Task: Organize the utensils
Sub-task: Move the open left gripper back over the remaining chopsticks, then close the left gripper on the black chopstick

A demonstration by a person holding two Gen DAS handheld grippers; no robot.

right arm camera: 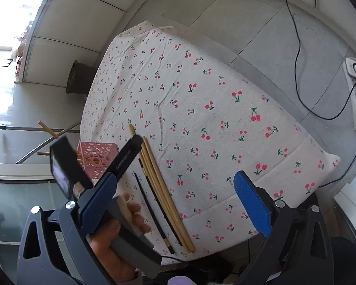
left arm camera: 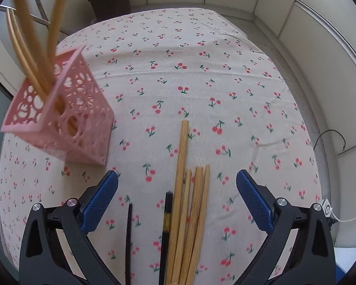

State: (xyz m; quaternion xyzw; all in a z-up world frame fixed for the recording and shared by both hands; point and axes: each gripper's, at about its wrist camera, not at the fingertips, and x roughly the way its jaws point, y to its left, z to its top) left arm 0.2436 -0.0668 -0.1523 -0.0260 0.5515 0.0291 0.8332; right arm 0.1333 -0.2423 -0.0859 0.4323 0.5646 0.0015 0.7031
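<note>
Chopsticks: several bamboo ones already stand in the pink holder [left arm camera: 59, 109], while four bamboo chopsticks [left arm camera: 189, 213] and two dark chopsticks [left arm camera: 165, 232] lie loose on the cloth [left arm camera: 225, 83]; left gripper [left arm camera: 176, 197] and right gripper [right arm camera: 175, 201] both gape, holding nothing.

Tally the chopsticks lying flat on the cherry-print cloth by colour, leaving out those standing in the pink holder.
Light wooden chopsticks: 4
Dark chopsticks: 2
Total: 6
</note>
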